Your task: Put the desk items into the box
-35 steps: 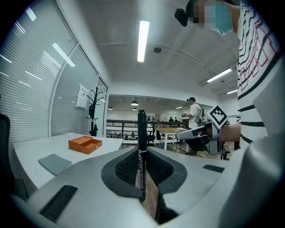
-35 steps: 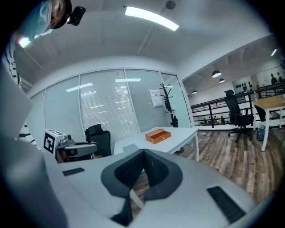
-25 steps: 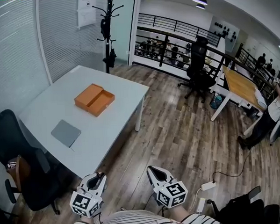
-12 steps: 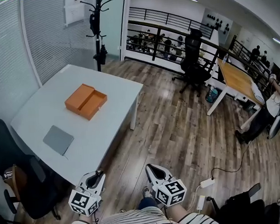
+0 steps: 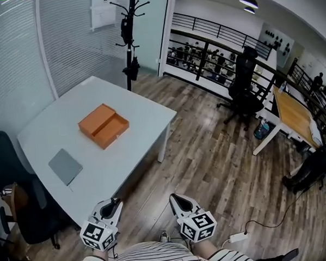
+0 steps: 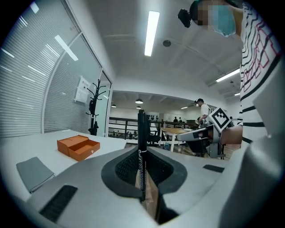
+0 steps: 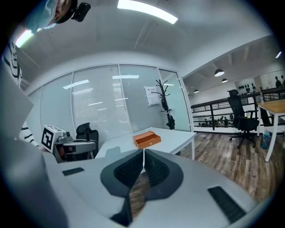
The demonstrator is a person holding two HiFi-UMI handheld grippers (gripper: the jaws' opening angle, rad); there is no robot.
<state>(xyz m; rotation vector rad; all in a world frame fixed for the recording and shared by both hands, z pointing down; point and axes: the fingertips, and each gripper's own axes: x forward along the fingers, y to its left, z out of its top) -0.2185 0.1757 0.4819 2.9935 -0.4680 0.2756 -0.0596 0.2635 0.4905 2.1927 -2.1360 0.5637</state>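
The left gripper [image 5: 113, 204] is clamped on a black marker pen [image 6: 141, 142]. The pen stands upright between the jaws, with its upper end reaching well past them. The gripper is held low, close to the person's striped shirt, which looks like a steady way to carry the pen. Just to its right, the right gripper [image 5: 176, 198] has its jaws pressed together with nothing between them, leaving it free for another item.

Both grippers hang over the wood floor on the near side, well apart from the white table [image 5: 143, 120]. Far and to the left on that table lies the orange box [image 5: 103, 125], its two halves side by side and touching, hollow side up and ready for loading. Nearer on the table, toward its left edge, lies a flat grey pad [image 5: 65, 166]. A thin line at the pad's near corner may be another pen, but it is too small to tell.

The carried pen looks bound for the box, so the task seems to be only at its start.
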